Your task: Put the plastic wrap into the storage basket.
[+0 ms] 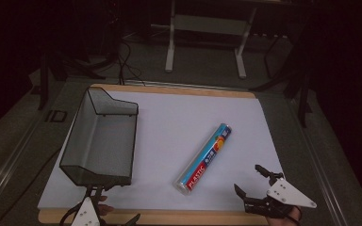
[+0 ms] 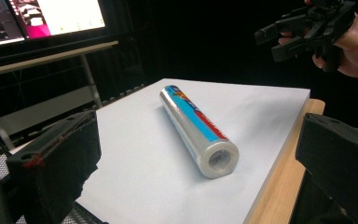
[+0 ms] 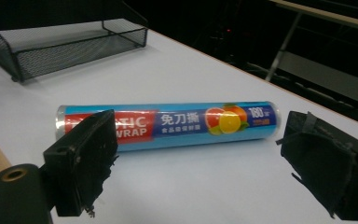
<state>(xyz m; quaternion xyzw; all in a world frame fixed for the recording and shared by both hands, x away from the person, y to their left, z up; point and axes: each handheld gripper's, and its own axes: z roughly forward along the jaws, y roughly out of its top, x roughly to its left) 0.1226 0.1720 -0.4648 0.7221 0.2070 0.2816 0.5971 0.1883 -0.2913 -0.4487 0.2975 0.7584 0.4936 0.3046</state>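
Lying slantwise on the white sheet (image 1: 169,117) is a plastic wrap roll (image 1: 205,159), right of the mesh tray (image 1: 101,141). The right gripper (image 1: 250,181) gapes wide, empty, just beside it; the left gripper (image 2: 200,186) too, empty.

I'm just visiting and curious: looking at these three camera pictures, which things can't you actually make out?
- Left gripper, high view: cut off by the bottom edge, with the black wire-mesh tray in front of its jaws.
- Small white print on the blue plastic-wrap roll, right gripper view: too small and blurred to read.
- Monitor behind the table, left gripper view: cut by the top edge, screen content blurred.
- Room beyond the white sheet, high view: too dark.
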